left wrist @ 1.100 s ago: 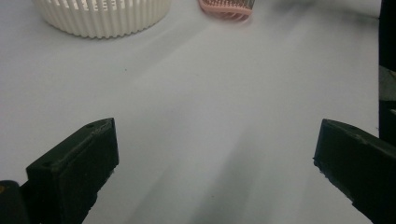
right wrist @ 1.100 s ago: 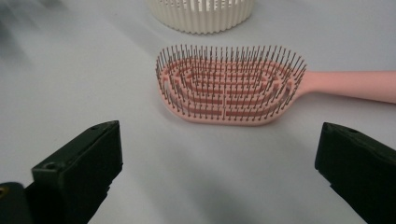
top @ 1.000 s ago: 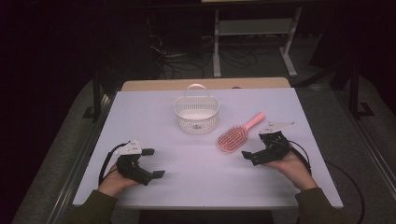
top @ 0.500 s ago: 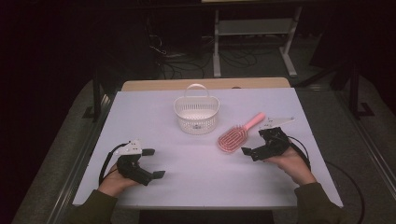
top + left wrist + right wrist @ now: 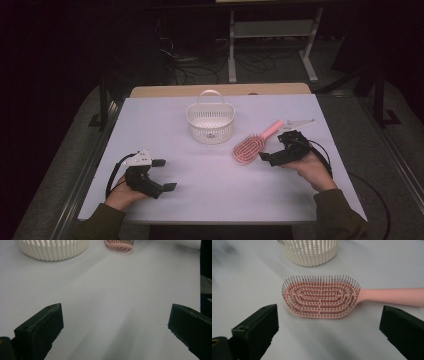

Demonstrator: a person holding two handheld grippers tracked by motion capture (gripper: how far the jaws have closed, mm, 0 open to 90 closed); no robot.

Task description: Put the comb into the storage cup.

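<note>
Starting with the table [image 5: 165, 125], you have a pale, bare top carrying a white slatted basket [image 5: 210, 121] near its far middle, upright with its handle raised, and nothing visible inside it from the high view. Just to the basket's right and a little nearer you lies the pink hairbrush [image 5: 250, 148], flat on the table with bristles up, its handle angled away toward the far right. Your right claw [image 5: 266, 157] sits low at the table just beside the brush head, jaws spread wide and holding nothing; along its own view the brush head [image 5: 320, 298] lies between and beyond the two jaws, not touched by either. Your left claw [image 5: 163, 175] rests well apart near the front left, also wide open and empty, with bare table ahead of it. By my reading you are in the approach for a pickup, nothing gripped yet. What the next move seems to call for is easing the right claw forward until the jaws straddle the brush, then closing; the neck where the handle [image 5: 393, 296] meets the head looks the narrower, surer hold.
</note>
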